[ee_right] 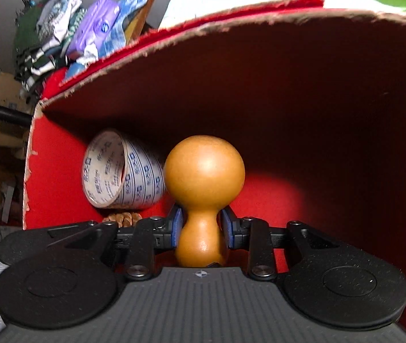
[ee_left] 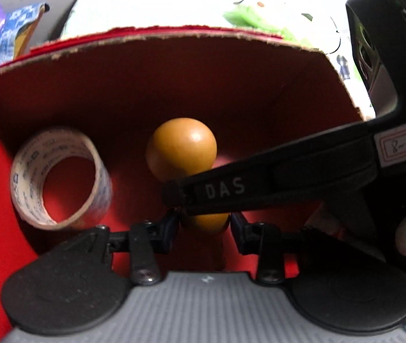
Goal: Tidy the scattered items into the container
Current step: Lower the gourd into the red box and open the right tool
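Right gripper [ee_right: 200, 228] clamped on gourd [ee_right: 203, 177] waist inside red box [ee_right: 317, 100], beside tape roll [ee_right: 122, 171].

Orange-brown gourd [ee_right: 204, 168], red box [ee_right: 331, 108]

The right gripper [ee_left: 174, 194] bears white letters "DAS" on its finger; farther right, its label [ee_left: 403, 144] carries a handwritten "8-1". Tape roll [ee_left: 59, 177] print is unreadable.

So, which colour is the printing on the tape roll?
Blue, on a white tape roll; clearest in the right wrist view.
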Action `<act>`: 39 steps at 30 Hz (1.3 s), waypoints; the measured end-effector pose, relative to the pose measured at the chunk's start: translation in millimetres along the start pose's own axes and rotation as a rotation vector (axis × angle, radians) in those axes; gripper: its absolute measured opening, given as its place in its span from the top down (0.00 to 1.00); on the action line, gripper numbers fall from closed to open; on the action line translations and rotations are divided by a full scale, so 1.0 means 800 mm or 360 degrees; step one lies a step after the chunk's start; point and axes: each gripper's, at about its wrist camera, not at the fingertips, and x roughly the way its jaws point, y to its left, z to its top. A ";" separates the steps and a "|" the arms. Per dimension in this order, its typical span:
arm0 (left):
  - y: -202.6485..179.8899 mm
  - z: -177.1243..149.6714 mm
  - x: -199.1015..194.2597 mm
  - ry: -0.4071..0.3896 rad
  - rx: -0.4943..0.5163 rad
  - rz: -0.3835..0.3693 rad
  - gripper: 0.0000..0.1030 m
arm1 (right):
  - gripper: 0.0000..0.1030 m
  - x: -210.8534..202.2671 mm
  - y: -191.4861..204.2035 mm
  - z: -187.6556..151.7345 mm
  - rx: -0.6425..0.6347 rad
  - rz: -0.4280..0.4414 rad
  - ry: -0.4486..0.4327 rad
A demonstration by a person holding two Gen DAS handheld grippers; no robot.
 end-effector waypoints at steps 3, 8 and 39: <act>0.004 0.000 0.004 0.0053 -0.0032 0.0003 0.63 | 0.69 0.005 -0.004 0.003 0.0035 0.0020 0.0069; -0.003 -0.002 0.008 0.0075 0.0004 0.0095 0.63 | 0.67 0.003 -0.008 0.001 0.0047 0.0067 0.0084; -0.016 0.002 -0.034 -0.0185 -0.0048 0.0050 0.65 | 0.69 -0.011 -0.035 0.000 0.0298 0.0094 -0.0018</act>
